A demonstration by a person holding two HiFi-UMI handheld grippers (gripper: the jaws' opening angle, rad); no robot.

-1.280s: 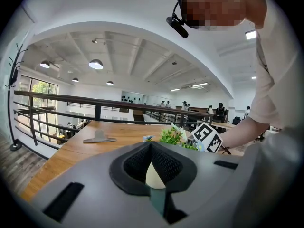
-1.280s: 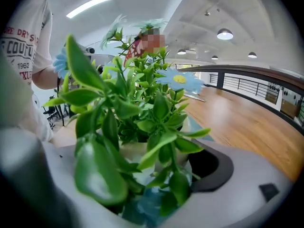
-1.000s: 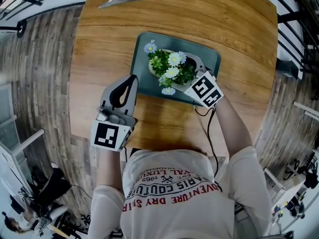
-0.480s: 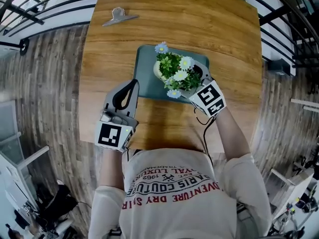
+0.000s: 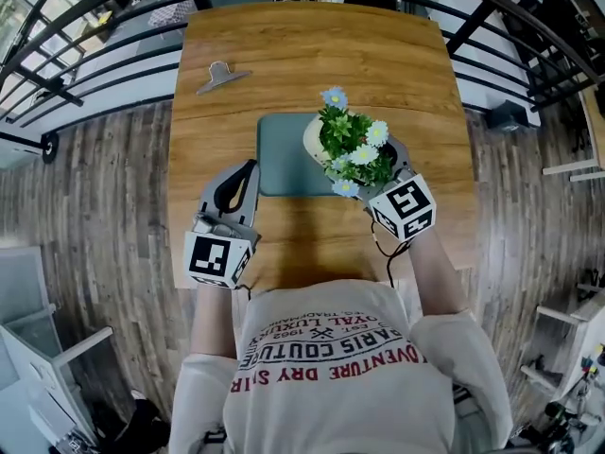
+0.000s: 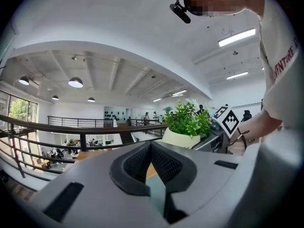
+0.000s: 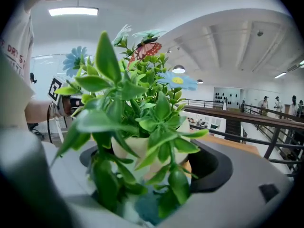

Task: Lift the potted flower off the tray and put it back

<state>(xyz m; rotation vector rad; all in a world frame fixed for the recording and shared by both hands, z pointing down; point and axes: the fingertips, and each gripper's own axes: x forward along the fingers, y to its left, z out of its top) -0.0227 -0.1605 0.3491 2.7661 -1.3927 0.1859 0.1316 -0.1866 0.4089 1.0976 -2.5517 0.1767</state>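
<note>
The potted flower (image 5: 352, 145), a cream pot with green leaves and white and blue blooms, hangs over the right part of the teal tray (image 5: 284, 159). My right gripper (image 5: 367, 162) is shut on the pot (image 7: 142, 148), and leaves hide its fingertips in the right gripper view. My left gripper (image 5: 244, 172) is shut with nothing in it, its tips by the tray's left edge. In the left gripper view the jaws (image 6: 151, 148) meet, and the potted flower (image 6: 186, 127) shows beyond them on the right.
A metal binder clip (image 5: 219, 76) lies on the wooden table (image 5: 312, 55) at the far left. Black railings (image 5: 85, 74) border the table on the left, back and right. Plank floor lies beyond the table's left and right edges.
The potted flower has come up off the middle of the tray and shifted right in my right gripper. The left gripper has stayed by the tray's left edge.
</note>
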